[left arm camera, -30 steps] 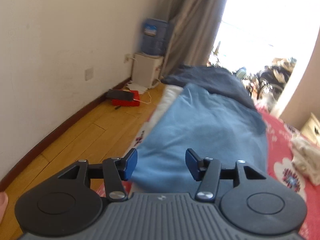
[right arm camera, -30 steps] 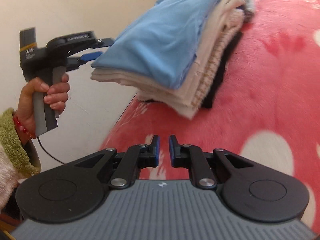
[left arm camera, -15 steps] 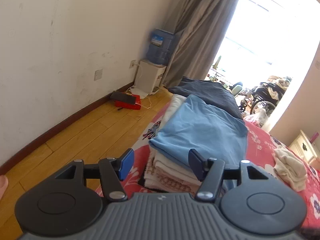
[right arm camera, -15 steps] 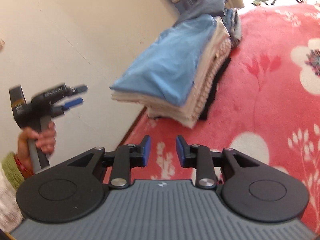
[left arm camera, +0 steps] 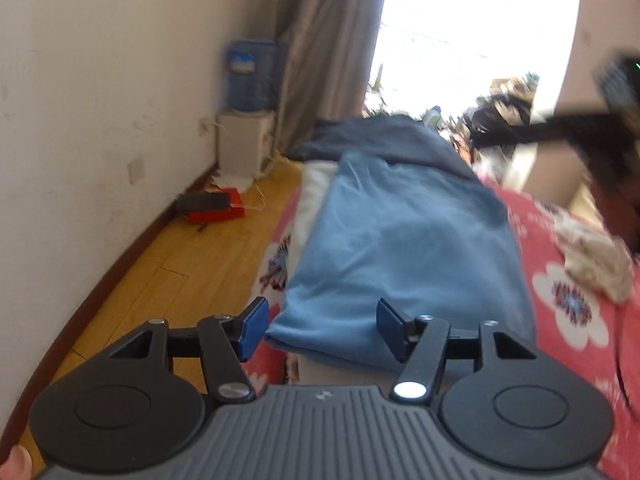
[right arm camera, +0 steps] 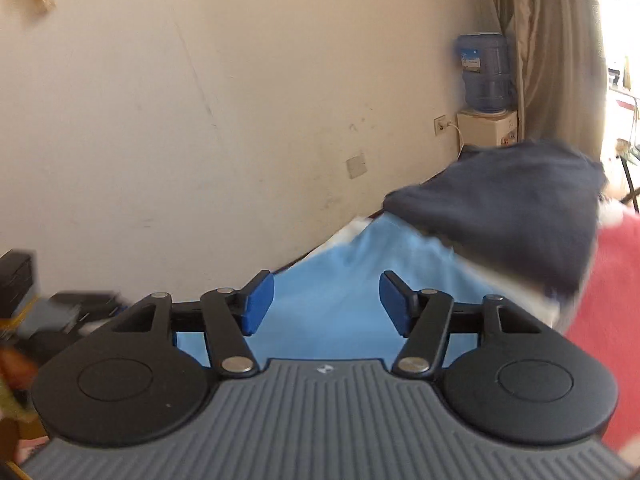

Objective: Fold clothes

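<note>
On the bed [left arm camera: 568,344], a folded blue shirt [left arm camera: 404,248] topped the stack; beyond it lay dark clothes [right arm camera: 516,216]. Right of the stack, a cream garment [left arm camera: 592,256] looked unfolded. Left claw [left arm camera: 322,330] closing, right claw [right arm camera: 326,304] opening, both empty.

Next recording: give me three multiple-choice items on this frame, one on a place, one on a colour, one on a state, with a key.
1. Where is the red box?
A. on the wooden floor by the wall
B. on the bed
C. on the water dispenser

2. What colour is the top garment of the folded pile?
A. green
B. light blue
C. yellow

3. What is between the left gripper fingers?
A. a sock, clamped
B. a hanger
C. nothing gripped

Key: 1 A, it lies on the floorboards near the skirting. 2 B, light blue cloth covers the pile. 3 C, the blue pads stand apart over the pile's near edge without pressing it.
</note>
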`<state>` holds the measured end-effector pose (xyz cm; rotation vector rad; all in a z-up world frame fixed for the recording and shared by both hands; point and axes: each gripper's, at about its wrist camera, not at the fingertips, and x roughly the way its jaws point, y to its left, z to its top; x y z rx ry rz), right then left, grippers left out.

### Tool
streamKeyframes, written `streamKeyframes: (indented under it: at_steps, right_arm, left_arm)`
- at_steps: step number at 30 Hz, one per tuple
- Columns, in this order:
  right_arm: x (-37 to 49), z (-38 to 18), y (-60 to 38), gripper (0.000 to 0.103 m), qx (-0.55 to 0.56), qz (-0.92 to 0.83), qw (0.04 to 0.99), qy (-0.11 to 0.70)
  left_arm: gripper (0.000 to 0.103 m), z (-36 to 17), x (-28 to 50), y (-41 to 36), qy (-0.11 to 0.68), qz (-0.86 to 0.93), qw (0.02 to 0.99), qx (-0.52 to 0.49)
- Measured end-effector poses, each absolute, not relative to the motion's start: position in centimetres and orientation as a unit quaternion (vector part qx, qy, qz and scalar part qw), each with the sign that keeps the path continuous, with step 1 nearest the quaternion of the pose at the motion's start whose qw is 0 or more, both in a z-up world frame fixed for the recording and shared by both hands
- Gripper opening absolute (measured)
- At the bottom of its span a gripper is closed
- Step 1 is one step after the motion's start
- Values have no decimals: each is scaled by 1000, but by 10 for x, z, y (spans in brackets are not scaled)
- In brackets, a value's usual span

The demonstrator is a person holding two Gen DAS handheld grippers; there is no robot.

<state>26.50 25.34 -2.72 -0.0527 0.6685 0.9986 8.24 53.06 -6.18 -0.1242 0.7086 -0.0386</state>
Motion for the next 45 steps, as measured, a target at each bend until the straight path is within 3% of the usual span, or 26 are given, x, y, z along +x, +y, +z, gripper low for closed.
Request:
streamKeyframes:
  at_steps: [3, 12, 14, 15, 16, 19, 23, 31, 37, 39, 40, 41, 42, 43, 45]
  right_arm:
    - [313, -40, 291, 61, -69, 486, 805, 335]
    - [387, -86, 369, 62, -185, 522, 747, 368]
    - [388, -94, 377, 58, -205, 533, 734, 369]
    - [387, -96, 379, 51, -217, 534, 731, 366]
    - [385, -97, 380, 29, -227, 536, 731, 357]
    - [369, -92, 377, 13, -256, 541, 739, 311]
    - [344, -87, 373, 6, -287, 536, 756, 243]
    - [332, -74, 398, 4, -304, 543, 764, 173]
    - [344, -101, 418, 4, -302, 537, 763, 194]
    - [350, -111, 421, 6, -295, 532, 765, 213]
    - [354, -116, 423, 13, -292, 529, 765, 222]
    - [359, -115, 422, 22, -274, 524, 772, 234]
    - [368, -109, 416, 46, -237, 517, 783, 252]
    - [381, -101, 406, 62, -190, 512, 791, 275]
    - [410, -84, 379, 64, -86, 502, 799, 320]
  left_arm:
    - [58, -71, 83, 531, 348, -31, 935, -58]
    - [39, -79, 79, 519, 339, -45, 940, -20]
    - [36, -79, 78, 513, 334, -40, 942, -5]
    - [34, -79, 77, 510, 332, -35, 942, 0]
    - [31, -79, 76, 508, 330, -30, 943, 4]
    - [22, -78, 75, 503, 326, -15, 945, 11]
    - [11, -78, 72, 499, 317, 7, 948, 0]
    - [9, -77, 66, 501, 311, 33, 949, -32]
    - [10, -79, 67, 510, 322, 37, 945, -53]
    - [11, -80, 70, 518, 333, 36, 939, -80]
    - [12, -79, 70, 525, 337, 34, 935, -103]
    - [16, -78, 71, 533, 341, 32, 931, -129]
    - [19, -78, 71, 542, 347, 28, 924, -159]
    - [22, -78, 71, 551, 354, 24, 916, -189]
    - [28, -81, 68, 568, 360, 21, 900, -246]
